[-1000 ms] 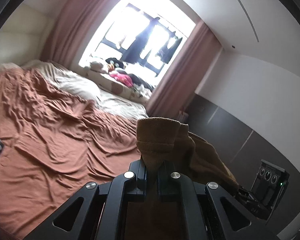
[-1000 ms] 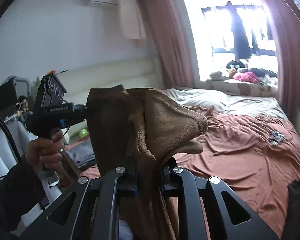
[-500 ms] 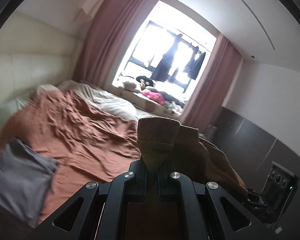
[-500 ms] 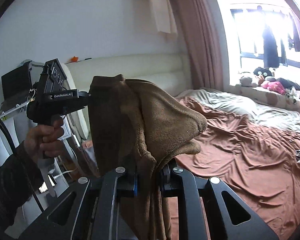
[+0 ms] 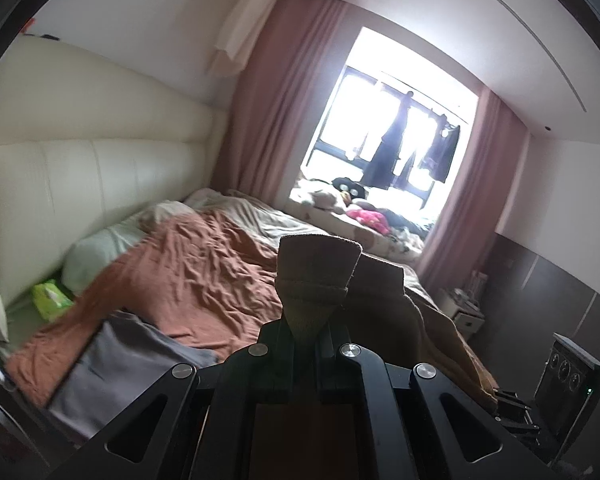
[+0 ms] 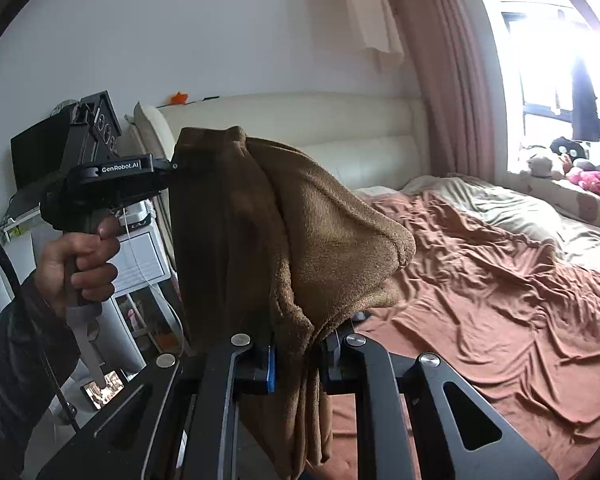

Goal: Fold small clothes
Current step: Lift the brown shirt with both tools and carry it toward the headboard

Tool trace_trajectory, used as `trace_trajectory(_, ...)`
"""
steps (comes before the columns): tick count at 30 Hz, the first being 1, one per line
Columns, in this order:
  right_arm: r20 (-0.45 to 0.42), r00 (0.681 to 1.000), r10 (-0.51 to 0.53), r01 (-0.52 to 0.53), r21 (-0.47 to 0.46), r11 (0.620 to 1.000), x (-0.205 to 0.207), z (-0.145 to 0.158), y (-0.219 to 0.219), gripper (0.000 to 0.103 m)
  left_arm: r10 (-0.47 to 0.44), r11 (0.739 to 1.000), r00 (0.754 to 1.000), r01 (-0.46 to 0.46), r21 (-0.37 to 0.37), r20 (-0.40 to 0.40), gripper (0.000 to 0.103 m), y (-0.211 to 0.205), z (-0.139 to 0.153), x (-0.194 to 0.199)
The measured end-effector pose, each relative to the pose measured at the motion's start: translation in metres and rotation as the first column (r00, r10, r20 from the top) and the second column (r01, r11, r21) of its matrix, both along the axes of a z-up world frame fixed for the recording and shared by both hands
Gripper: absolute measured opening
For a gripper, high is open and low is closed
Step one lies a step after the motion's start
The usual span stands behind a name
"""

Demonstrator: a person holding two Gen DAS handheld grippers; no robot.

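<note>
A brown fleece garment [image 6: 284, 232] hangs in the air between both grippers, above the bed. My left gripper [image 5: 305, 330] is shut on its ribbed cuff edge [image 5: 316, 272]. My right gripper [image 6: 300, 350] is shut on another part of the same garment, which drapes over and hides the fingertips. In the right wrist view the left gripper [image 6: 116, 176] shows at the left, held by a hand [image 6: 84, 264] and pinching the garment's far edge. The rest of the cloth trails off to the right in the left wrist view [image 5: 440, 332].
The bed with a rumpled rust-brown sheet [image 5: 204, 272] lies below. A grey garment [image 5: 120, 364] lies on its near corner, a green packet [image 5: 50, 294] by the cream headboard [image 5: 80, 168]. Clothes pile by the window [image 5: 364, 212]. White shelves [image 6: 140, 256] stand at the left.
Both grippers have swung left with the garment held between them; the headboard and the grey garment came into the left view. The grips have not changed.
</note>
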State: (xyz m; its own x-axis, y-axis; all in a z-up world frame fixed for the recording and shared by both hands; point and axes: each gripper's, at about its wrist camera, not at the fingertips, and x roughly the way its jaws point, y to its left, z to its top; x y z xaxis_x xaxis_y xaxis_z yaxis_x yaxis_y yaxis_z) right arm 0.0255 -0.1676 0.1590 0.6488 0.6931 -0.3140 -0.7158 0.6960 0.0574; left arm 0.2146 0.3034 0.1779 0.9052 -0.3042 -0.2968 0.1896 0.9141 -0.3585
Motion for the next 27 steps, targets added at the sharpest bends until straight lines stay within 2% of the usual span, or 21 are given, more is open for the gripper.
trace_trajectory(9,-0.009,0.996,0.092,-0.093,-0.022,0.995,0.030,-0.004,0.056,0.011,0.113,0.993,0.993,-0.114,-0.009,-0.015,0.006,0.080,-0.013,-0.001)
trace_trajectory(20,-0.072,0.979,0.191,-0.193,-0.020,0.981,0.065,-0.021,0.129,0.011,0.260,0.966,0.964,-0.260,0.013,-0.053,0.006,0.158,-0.029,-0.010)
trace_trajectory(27,-0.102,0.973,0.205,-0.209,-0.028,0.978,0.094,-0.035,0.162,0.011,0.310,0.950,0.947,-0.311,0.002,-0.081,0.006,0.188,-0.045,0.006)
